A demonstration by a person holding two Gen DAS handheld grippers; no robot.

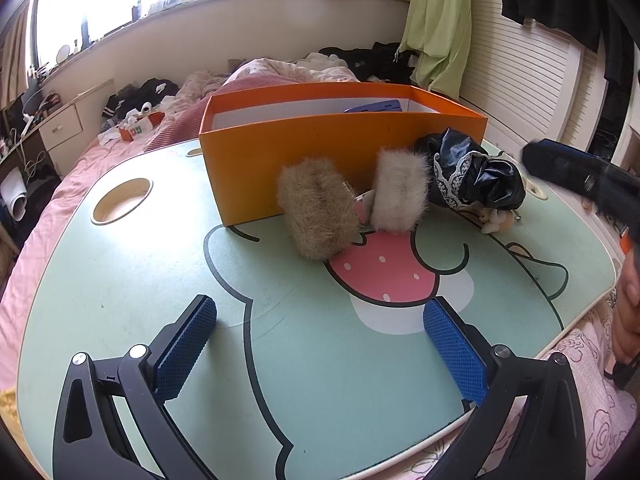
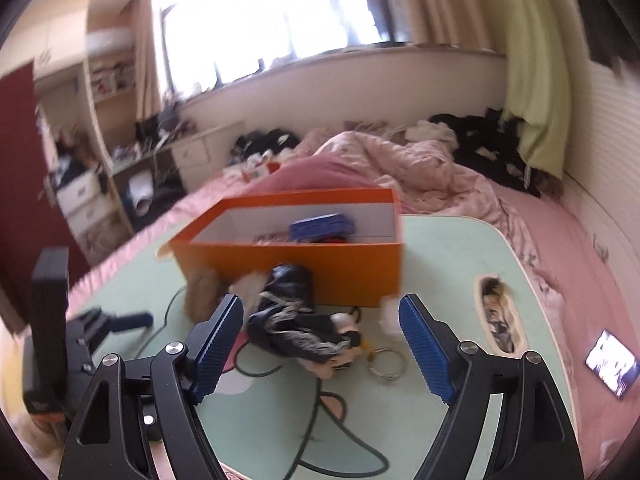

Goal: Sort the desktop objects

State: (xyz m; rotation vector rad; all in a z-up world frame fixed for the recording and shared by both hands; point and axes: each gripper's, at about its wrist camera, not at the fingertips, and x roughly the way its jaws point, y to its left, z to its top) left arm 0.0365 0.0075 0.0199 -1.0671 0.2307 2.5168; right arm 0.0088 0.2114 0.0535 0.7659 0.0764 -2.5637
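An orange box (image 1: 256,160) stands on the mint cartoon lap table (image 1: 160,264); it also shows in the right wrist view (image 2: 340,272), with a blue object (image 2: 322,226) inside. In front of it lie a brown furry clip (image 1: 316,208), a white furry clip (image 1: 398,194) and a black lace-trimmed cloth item (image 1: 476,176). My left gripper (image 1: 320,328) is open and empty over the near table. My right gripper (image 2: 320,328) is open and empty above the black cloth item (image 2: 292,320), which lies beside a small plush keychain with a metal ring (image 2: 384,364).
The table sits on a pink bed with a rumpled quilt (image 2: 420,160) and clothes behind. A cup hole (image 1: 122,200) is at the table's left. A phone (image 2: 610,362) lies on the bed at right. A desk with drawers (image 1: 60,128) is at left.
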